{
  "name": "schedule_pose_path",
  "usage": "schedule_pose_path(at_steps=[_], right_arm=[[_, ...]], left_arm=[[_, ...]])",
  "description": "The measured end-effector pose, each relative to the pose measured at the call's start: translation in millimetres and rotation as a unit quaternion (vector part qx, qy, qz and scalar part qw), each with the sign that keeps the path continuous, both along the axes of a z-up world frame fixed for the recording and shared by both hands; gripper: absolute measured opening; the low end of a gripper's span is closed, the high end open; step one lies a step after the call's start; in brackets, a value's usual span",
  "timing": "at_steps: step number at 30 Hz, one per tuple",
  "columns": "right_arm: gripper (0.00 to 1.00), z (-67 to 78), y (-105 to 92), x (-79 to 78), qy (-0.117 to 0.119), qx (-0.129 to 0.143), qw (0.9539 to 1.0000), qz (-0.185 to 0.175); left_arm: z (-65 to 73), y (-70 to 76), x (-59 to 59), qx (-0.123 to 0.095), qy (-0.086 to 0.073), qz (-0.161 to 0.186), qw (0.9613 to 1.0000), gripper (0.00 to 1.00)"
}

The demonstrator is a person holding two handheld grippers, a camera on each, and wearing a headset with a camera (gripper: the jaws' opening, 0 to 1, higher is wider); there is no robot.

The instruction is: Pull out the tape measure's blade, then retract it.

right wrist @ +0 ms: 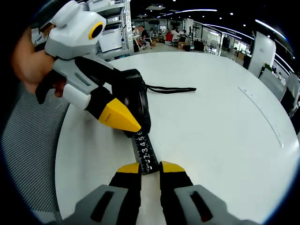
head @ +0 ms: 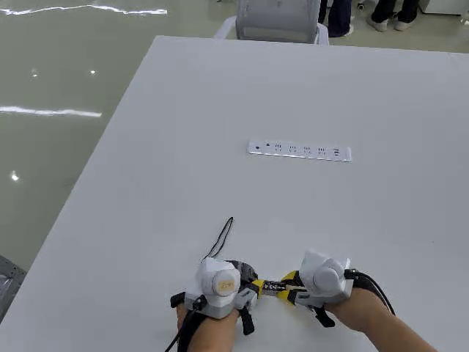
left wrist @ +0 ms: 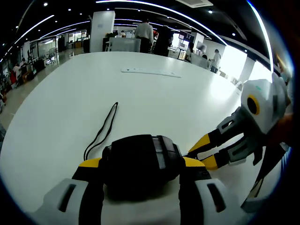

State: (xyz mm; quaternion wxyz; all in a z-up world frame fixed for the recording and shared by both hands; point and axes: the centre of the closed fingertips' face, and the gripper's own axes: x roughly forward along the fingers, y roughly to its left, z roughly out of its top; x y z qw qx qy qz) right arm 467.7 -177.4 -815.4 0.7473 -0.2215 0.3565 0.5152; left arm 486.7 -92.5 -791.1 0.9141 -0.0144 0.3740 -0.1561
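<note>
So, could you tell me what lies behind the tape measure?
Behind the tape measure, its black strap trails across the white table; a power strip lies farther back. Where the strap joins is covered by the tape measure itself.

Left claw (head: 253, 289) and right claw (head: 292, 287) point tip to tip, left clamped wide, right pinched narrow.

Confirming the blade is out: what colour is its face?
The blade is black with white numerals, clearest in the right gripper view.
</note>
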Motion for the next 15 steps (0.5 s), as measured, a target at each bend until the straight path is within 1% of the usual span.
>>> schedule_pose_path(at_steps=[6, 15], right_arm=[[0.13, -1.0, 3.3, -0.1, 0.000, 0.002, 1.0000, 0.000], [0.13, 0.1, 8.4, 1.3, -0.002, 0.004, 1.0000, 0.002]], left_arm=[[-1.8, 0.3, 0.2, 0.000, -0.002, 0.000, 1.0000, 0.62], [-0.8, 0.2, -0.6, -0.001, 0.000, 0.000, 1.0000, 0.62]])
